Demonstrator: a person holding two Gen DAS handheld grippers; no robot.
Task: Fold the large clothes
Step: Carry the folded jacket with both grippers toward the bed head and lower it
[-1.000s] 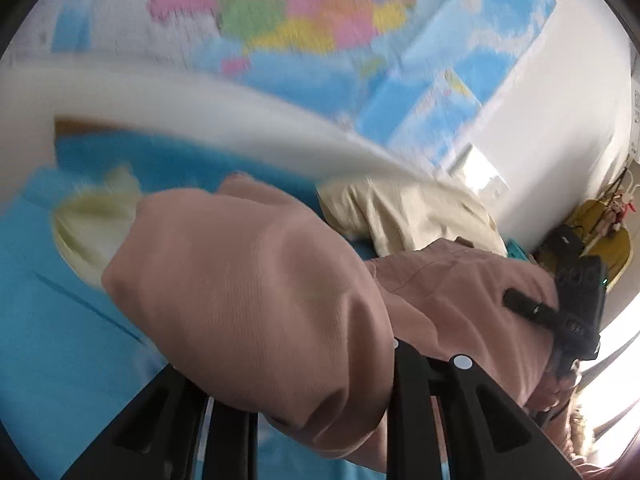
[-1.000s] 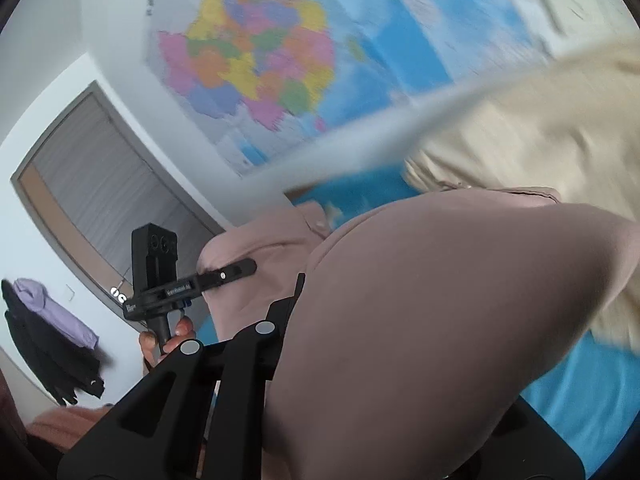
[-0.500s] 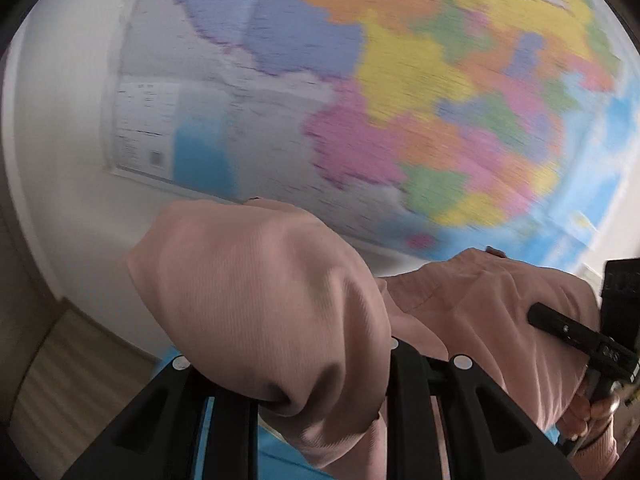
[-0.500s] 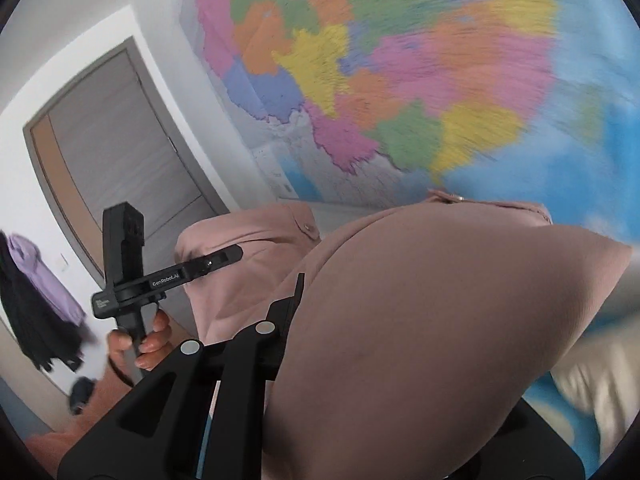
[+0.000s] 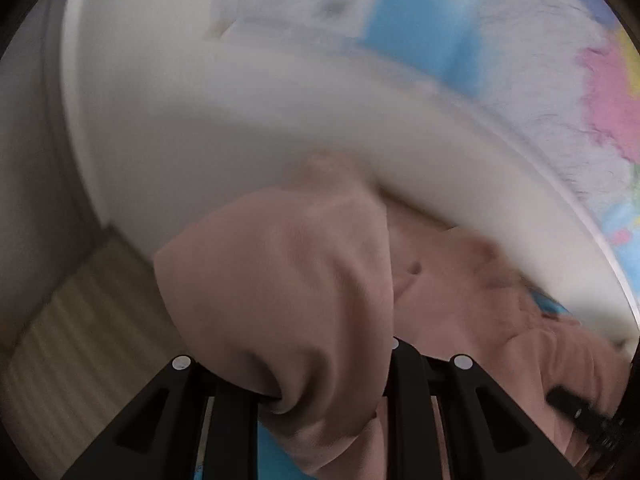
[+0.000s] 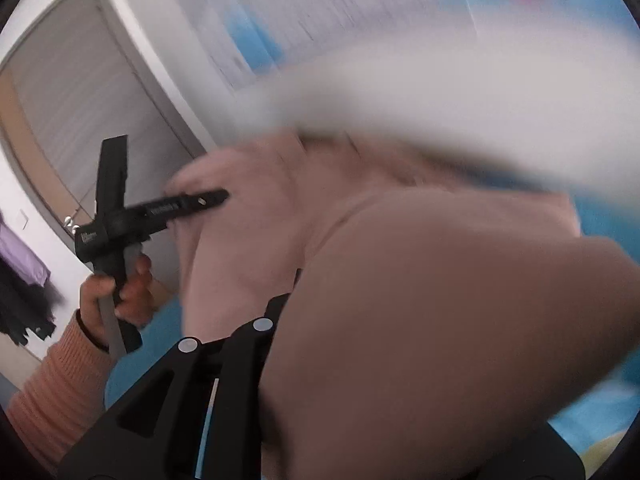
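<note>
A dusty-pink garment (image 5: 280,280) bulges over my left gripper (image 5: 324,392), which is shut on a fold of it. The cloth stretches right toward my right gripper (image 5: 580,412), seen at the frame's edge. In the right wrist view the same pink garment (image 6: 440,300) covers my right gripper (image 6: 380,360). Its jaws are opening with the cloth still caught between them, and the right finger is hidden. Farther left, my left gripper (image 6: 200,200) pinches the garment's other end, held by a hand (image 6: 132,288) in an orange ribbed sleeve (image 6: 60,392).
A blurred white rail (image 5: 320,128) crosses both views above the garment. Behind it hangs a coloured wall map (image 5: 520,60). Blue bedding (image 6: 592,216) lies below. A door (image 6: 80,100) and dark hanging clothes (image 6: 20,300) stand at left; wood floor (image 5: 80,340) shows beside the bed.
Both views swung down from the wall map to the white rail and blue bedding. Both grippers dropped with the pink garment still stretched between them.
</note>
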